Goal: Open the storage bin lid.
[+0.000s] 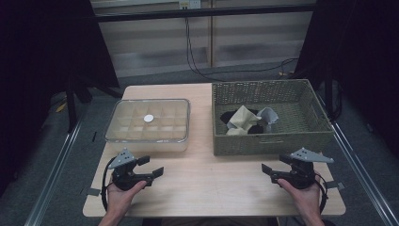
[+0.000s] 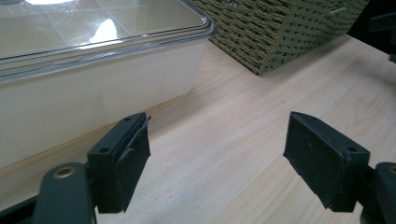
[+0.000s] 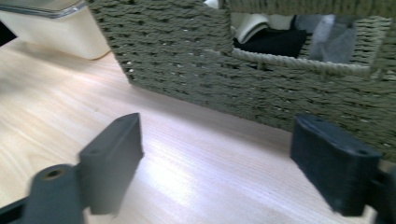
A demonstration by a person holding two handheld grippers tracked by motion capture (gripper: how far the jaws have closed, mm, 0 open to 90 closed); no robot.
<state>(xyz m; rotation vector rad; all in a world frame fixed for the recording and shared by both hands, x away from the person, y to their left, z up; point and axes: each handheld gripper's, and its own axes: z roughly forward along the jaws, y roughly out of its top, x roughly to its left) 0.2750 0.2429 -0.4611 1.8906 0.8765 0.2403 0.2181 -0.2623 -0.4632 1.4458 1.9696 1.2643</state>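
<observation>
A clear plastic box [image 1: 148,123] with a lid and inner dividers stands on the left half of the wooden table [image 1: 211,183]. To its right is a green woven basket [image 1: 270,115] holding beige, grey and black cloths [image 1: 247,120]. My left gripper [image 1: 151,165] rests near the front left, open and empty, in front of the box [image 2: 93,84]. At the front right my right gripper [image 1: 275,165] is open and empty too, just short of the basket wall [image 3: 261,88]. Both sets of jaws stand wide apart over bare wood [image 2: 219,154] [image 3: 210,158].
Cables [image 1: 197,61] hang down behind the table's far edge. Metal rails [image 1: 56,165] run along the floor on both sides. Bare tabletop lies between the two grippers. Dark curtains flank the scene.
</observation>
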